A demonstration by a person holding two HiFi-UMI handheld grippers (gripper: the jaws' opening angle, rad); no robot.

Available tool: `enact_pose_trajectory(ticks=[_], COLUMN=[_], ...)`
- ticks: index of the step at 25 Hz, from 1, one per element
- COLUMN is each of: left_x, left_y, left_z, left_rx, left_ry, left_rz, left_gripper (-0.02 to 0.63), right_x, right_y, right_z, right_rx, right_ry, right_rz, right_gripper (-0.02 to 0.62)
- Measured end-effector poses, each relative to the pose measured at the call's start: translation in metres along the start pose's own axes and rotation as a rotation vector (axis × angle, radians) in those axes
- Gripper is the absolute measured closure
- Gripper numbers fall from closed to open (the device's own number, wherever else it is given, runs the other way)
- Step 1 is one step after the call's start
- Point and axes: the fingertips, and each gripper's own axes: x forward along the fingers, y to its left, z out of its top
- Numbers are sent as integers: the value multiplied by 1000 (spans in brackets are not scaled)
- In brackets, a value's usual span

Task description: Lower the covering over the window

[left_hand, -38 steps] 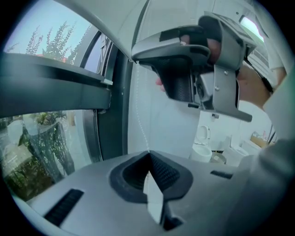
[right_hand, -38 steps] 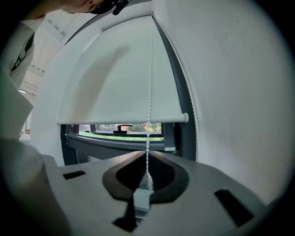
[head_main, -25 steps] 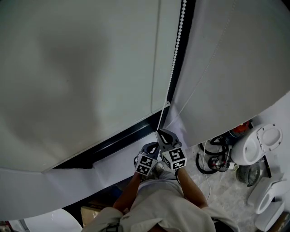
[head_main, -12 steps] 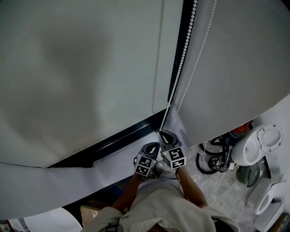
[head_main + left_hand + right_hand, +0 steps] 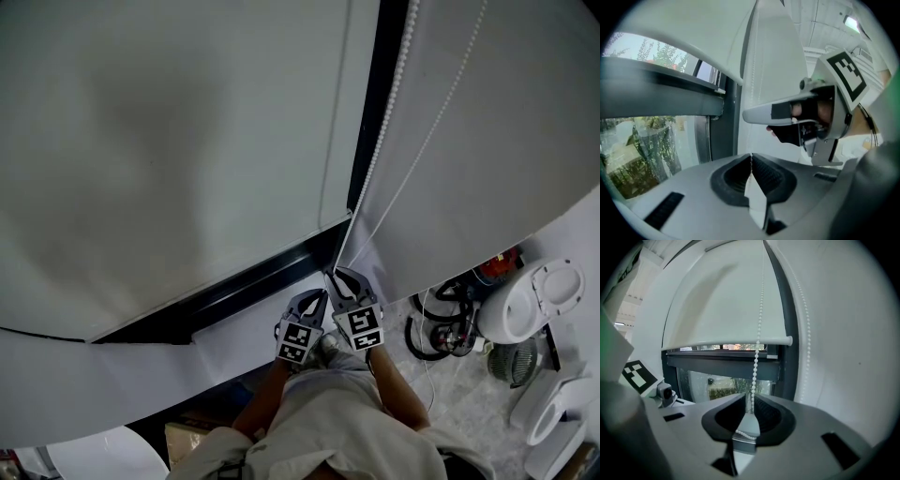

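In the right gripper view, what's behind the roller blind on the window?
Below the roller blind's bottom bar, a strip of glass shows greenery outside, crossed by a dark frame bar. The bead chain hangs in front. Whatever lies higher behind the fabric is covered.

Blind (image 5: 722,301) hung over the upper window (image 5: 723,383). Bead chain (image 5: 757,359) ran down in front of it, near its right edge, and in between the right gripper (image 5: 751,405) jaws. Left gripper (image 5: 320,298) sat just beside, on its left.

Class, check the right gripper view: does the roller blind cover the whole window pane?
No, the bottom bar of the roller blind hangs above a strip of bare glass with greenery showing through.
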Motion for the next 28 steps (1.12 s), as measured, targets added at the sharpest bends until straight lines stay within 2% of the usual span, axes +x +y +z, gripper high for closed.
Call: enact_pose_trajectory(ticks=[6,9,21,28], left_x=[-11,-16,-51,-64], left_y=[6,10,18,17], left_z=[16,20,81,104], left_rx=[-10,-13,11,43], left_ry=[-42,-61,-205,-249], left_rz=[23,31,76,80], left_gripper=[580,524,520,520], right_x=[-8,-13,-43,-57], right_y=[0,0,0,-4], right_z=[4,7,26,34], right_rx=[-9,-12,9,9], right_ry=[4,5,-39,-64], right_rz=[-6,-4,-37,-74], right_gripper=[512,512,509,509])
